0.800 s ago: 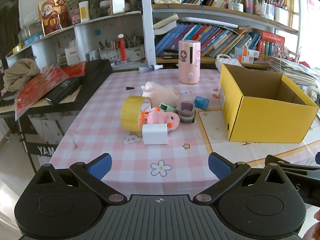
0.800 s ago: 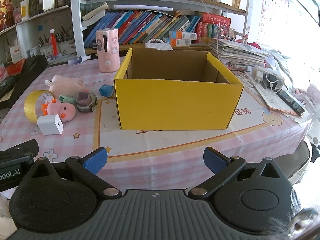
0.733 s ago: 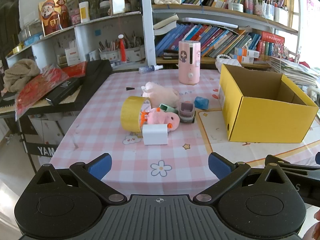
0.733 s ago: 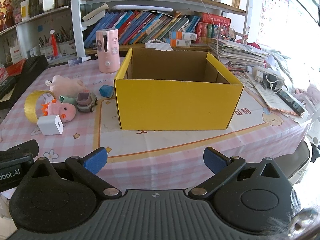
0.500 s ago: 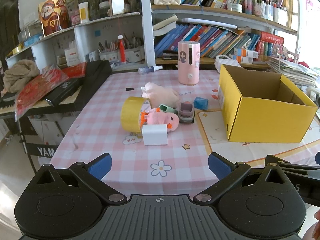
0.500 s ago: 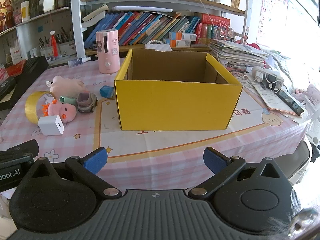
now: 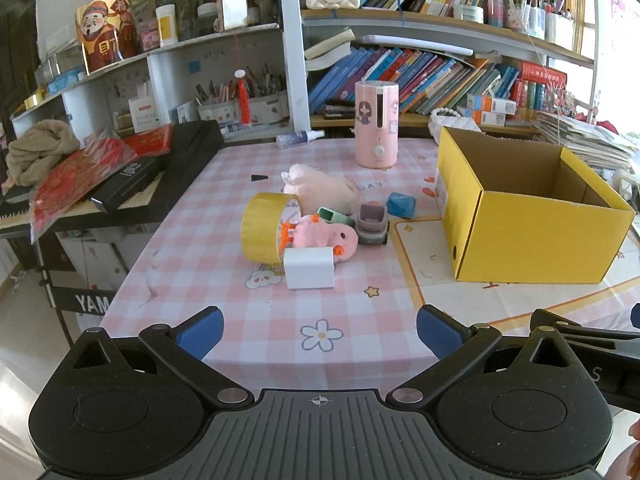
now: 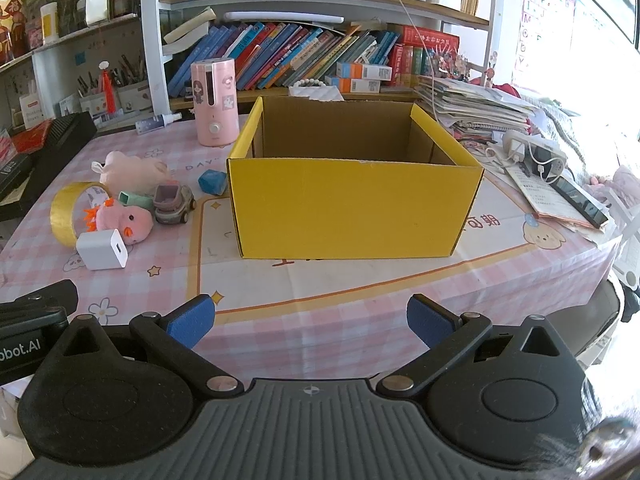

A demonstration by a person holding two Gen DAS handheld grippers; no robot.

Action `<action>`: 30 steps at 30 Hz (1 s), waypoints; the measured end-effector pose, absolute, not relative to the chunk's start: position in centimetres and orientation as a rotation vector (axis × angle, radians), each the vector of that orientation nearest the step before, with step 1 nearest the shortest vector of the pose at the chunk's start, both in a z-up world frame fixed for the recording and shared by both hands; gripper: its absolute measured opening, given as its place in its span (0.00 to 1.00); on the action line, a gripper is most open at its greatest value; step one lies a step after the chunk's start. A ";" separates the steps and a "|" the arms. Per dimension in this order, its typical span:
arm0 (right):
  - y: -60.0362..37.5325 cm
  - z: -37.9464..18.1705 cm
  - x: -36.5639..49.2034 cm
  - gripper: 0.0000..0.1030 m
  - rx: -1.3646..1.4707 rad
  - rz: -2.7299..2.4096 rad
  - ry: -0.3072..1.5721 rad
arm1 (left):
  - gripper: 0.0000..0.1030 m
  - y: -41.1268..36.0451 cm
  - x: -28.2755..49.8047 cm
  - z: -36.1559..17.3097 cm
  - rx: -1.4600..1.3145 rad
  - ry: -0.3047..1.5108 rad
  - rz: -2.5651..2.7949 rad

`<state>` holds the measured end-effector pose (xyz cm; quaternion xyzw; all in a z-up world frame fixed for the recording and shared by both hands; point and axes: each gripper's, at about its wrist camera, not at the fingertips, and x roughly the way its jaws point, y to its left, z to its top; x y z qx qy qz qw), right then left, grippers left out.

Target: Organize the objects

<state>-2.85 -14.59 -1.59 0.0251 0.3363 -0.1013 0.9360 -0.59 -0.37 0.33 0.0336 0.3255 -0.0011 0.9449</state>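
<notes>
On the table, centre left of the frame: two pink plush toys (image 7: 320,190) (image 7: 326,238), one roll of yellow tape (image 7: 266,227), one white charger cube (image 7: 309,268), one toy car (image 7: 373,224), one blue lump (image 7: 401,204), one green item (image 7: 335,216). At right stands one yellow box (image 7: 532,240); at upper centre, one pink cylinder (image 7: 376,124) and one spray bottle (image 7: 299,136).

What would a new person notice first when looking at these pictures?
The big open yellow box stands out first, on the pink checked table toward its right side; no item shows inside it. To its left lies a small heap: a yellow tape roll, a pink plush chick, a white charger cube and a small toy car. Both the left gripper and the right gripper are open and hold nothing.
</notes>
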 end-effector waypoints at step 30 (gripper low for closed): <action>-14.8 -1.7 -3.0 1.00 0.057 -0.209 0.689 | 1.00 -0.7 -0.7 0.3 0.074 0.668 -0.021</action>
